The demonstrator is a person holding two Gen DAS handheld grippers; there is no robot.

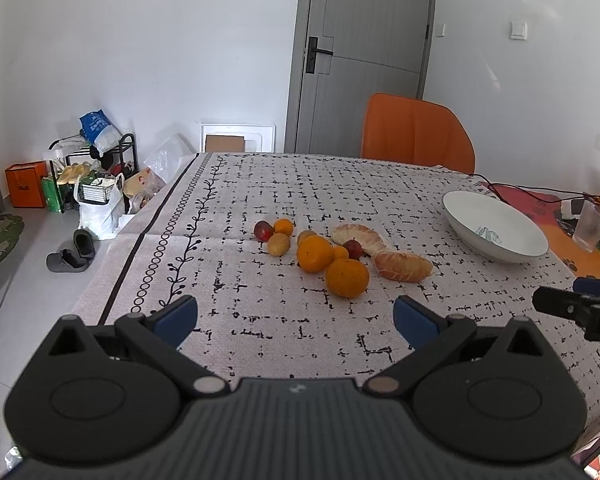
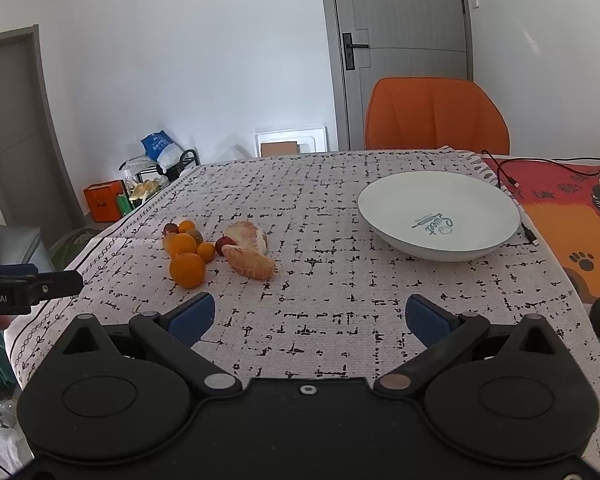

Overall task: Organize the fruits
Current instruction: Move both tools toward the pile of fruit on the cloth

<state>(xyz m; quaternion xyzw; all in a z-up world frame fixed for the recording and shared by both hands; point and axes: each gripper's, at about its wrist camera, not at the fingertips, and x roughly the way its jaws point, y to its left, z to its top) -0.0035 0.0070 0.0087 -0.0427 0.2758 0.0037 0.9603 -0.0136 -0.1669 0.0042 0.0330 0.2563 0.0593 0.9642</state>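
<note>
Fruits (image 1: pixel 332 254): smooth round oranges, small red and yellow pieces, two peeled pithy citrus sections (image 2: pixel 249 263), long axes slanting toward the right edge; clustered mid-tablecloth (image 2: pixel 320 280), toward the left edge. Bowl (image 2: pixel 400 200): white, glossy, shallow, empty, near the far right corner. Left gripper (image 1: pixel 296 318): fingers wide apart, empty. Right gripper (image 2: pixel 310 314): likewise spread, empty.

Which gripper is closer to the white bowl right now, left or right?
Right. The right gripper hangs open over the cloth just short of the white bowl. The left gripper, also open, sits farther over, facing the fruit pile.
</note>
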